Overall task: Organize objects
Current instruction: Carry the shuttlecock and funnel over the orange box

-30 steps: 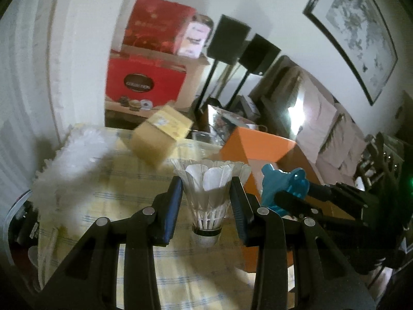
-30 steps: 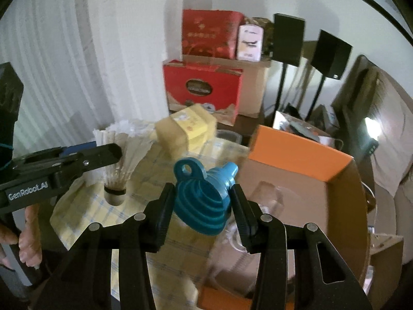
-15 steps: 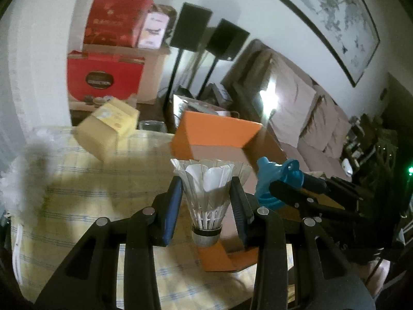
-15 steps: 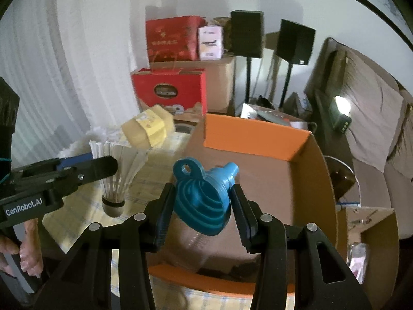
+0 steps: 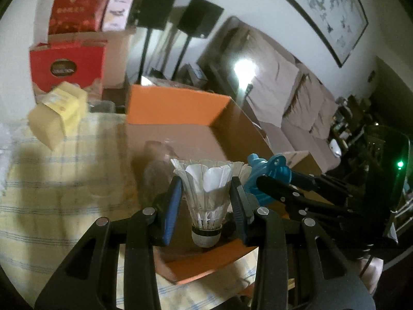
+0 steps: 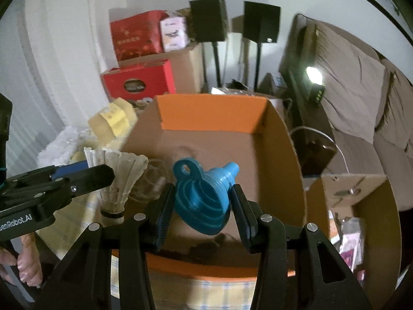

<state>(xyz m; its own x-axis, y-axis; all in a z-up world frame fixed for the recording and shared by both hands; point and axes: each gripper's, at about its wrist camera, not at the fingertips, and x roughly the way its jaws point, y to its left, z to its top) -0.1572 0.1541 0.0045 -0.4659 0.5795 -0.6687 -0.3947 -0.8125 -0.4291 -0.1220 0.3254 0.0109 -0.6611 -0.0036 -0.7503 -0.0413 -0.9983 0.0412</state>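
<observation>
My left gripper (image 5: pixel 206 201) is shut on a white feather shuttlecock (image 5: pixel 207 193), cork down, held over the near edge of an open orange cardboard box (image 5: pixel 178 106). My right gripper (image 6: pixel 201 204) is shut on a blue collapsible funnel (image 6: pixel 204 193), hanging above the box (image 6: pixel 211 113). The right wrist view shows the shuttlecock (image 6: pixel 117 180) at the box's left side in the left gripper (image 6: pixel 77 178). The left wrist view shows the funnel (image 5: pixel 268 173) just right of the shuttlecock. A clear glass (image 5: pixel 155 165) lies inside the box.
A yellow carton (image 5: pixel 59 111) stands on the yellow checked tablecloth (image 5: pixel 51 180) left of the box. White fluffy material (image 6: pixel 59 144) lies at the table's far left. Red gift boxes (image 6: pixel 139 82), speaker stands and a sofa fill the background. Another open cardboard box (image 6: pixel 361 206) sits lower right.
Both grippers have moved right and forward with their loads, from above the tablecloth to over the orange box. The box now fills the middle of both views.
</observation>
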